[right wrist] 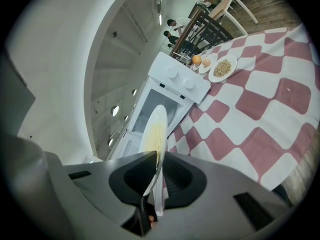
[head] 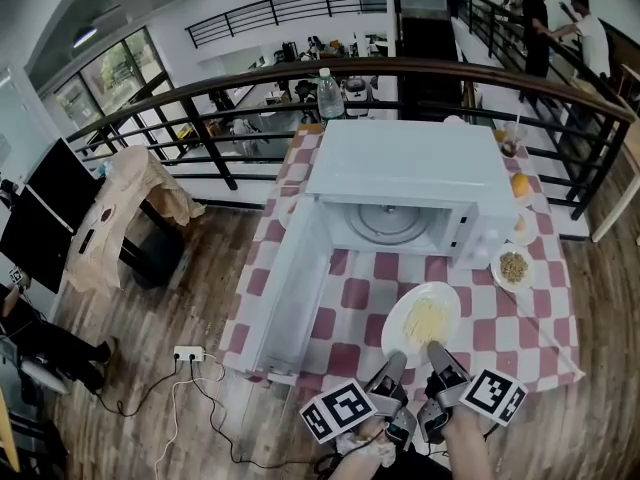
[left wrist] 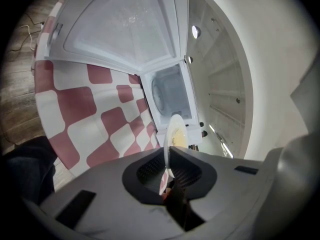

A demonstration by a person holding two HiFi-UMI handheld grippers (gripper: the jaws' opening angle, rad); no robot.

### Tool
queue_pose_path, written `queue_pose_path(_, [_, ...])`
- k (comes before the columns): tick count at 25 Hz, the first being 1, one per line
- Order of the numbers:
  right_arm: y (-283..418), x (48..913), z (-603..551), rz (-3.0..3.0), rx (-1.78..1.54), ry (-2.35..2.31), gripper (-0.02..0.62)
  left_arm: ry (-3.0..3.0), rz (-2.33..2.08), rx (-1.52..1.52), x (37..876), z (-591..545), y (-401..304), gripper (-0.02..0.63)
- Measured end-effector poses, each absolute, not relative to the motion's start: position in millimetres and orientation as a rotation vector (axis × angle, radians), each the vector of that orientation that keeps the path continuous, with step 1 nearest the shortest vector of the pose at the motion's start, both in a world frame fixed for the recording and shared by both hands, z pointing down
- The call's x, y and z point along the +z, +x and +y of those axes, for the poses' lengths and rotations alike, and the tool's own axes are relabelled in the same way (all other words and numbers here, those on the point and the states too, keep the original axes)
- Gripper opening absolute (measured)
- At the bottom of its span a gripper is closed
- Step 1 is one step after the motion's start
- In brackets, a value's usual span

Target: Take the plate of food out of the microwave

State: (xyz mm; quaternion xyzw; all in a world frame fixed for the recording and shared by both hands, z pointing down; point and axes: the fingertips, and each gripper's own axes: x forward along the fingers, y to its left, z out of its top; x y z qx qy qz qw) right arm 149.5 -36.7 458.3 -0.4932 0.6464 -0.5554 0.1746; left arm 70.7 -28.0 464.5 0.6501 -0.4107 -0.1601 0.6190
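Note:
A white plate (head: 421,320) of pale yellow noodles hangs over the checked tablecloth (head: 350,298), in front of the white microwave (head: 410,183). The microwave's door (head: 285,298) is swung wide open toward me, and the glass turntable (head: 385,223) inside is bare. My left gripper (head: 393,364) is shut on the plate's near rim from the left. The right gripper (head: 437,353) is shut on the same rim from the right. The plate (left wrist: 174,139) shows edge-on between the jaws in the left gripper view, and the plate (right wrist: 152,131) shows the same way in the right gripper view.
A small plate of grain (head: 514,267) sits right of the microwave, with oranges (head: 520,185) and a cup behind it. A water bottle (head: 329,93) stands at the table's far edge by the black railing (head: 200,118). A power strip (head: 188,354) and cables lie on the floor at left.

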Motion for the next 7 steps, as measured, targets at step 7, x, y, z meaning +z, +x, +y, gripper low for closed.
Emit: queue_pose_path(7, [147.9, 458.8, -41.2, 1.844, -1.564, -1.382, 0.034, 1.493, -0.944, -0.370, 466.1, -30.8, 70.3, 0.040])
